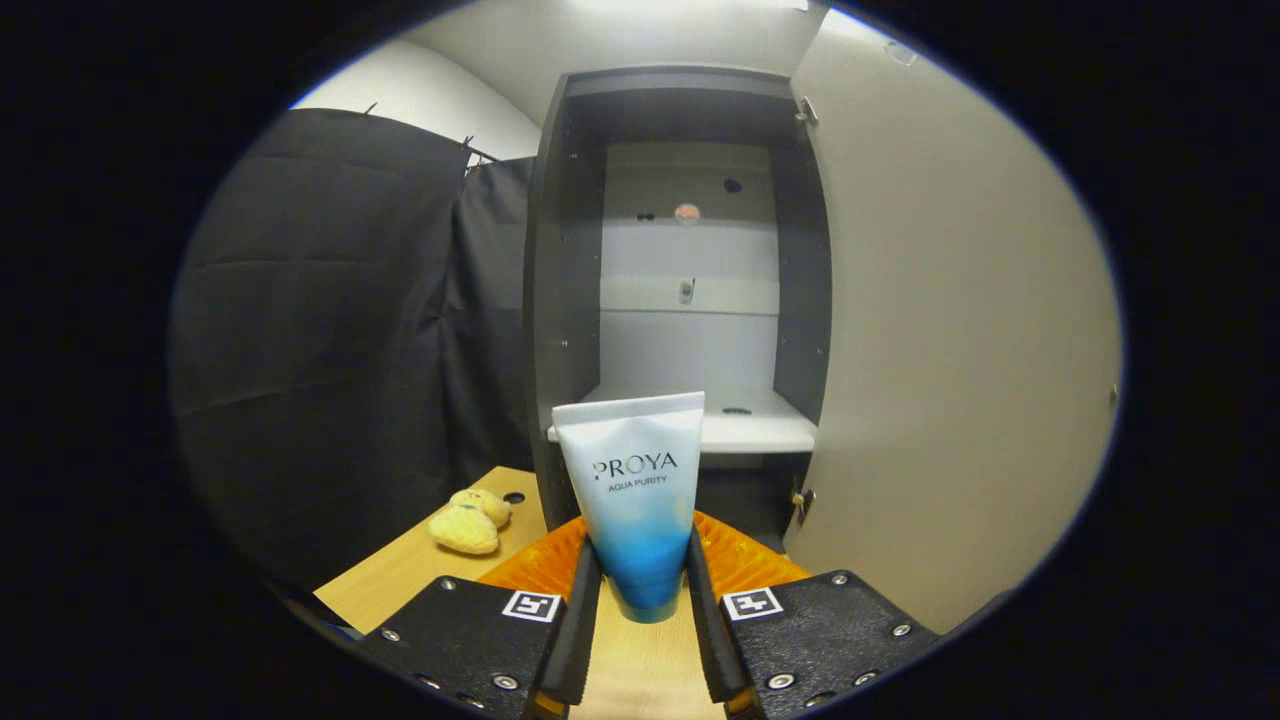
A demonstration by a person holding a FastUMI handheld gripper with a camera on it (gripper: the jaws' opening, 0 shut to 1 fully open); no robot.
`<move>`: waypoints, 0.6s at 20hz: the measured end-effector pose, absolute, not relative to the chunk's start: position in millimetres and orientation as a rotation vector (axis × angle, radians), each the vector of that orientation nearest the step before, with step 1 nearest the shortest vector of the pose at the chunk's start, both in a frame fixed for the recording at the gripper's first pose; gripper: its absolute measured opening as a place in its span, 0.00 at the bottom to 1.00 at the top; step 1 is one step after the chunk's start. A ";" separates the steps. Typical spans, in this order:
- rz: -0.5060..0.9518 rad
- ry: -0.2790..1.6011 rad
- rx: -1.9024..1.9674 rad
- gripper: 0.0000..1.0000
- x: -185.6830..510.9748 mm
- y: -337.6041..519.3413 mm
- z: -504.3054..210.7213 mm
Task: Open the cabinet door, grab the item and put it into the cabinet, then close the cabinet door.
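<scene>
A white-to-blue cosmetic tube (636, 480) stands upright between my fingers, crimped end up and cap end down. My gripper (640, 590) is shut on the tube, both fingers pressing its lower blue part. Beyond the tube stands the dark grey cabinet (565, 250) with its door (950, 320) swung wide open to the right. Inside, a white shelf (770, 425) lies just behind the tube's top, and the pale back panel shows above it.
A wooden table (420, 570) lies below the gripper. On it, to the left of the cabinet, rests a small yellow plush toy (468, 522). Black cloth hangs behind the table on the left. The open door blocks the right side.
</scene>
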State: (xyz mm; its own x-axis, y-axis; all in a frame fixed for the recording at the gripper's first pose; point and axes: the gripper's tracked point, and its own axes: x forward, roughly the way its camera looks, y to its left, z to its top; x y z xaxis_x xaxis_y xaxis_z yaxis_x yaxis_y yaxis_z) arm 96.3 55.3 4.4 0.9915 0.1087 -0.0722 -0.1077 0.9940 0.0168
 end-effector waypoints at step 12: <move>0.212 -0.055 -0.033 0.45 291.6 45.0 77.6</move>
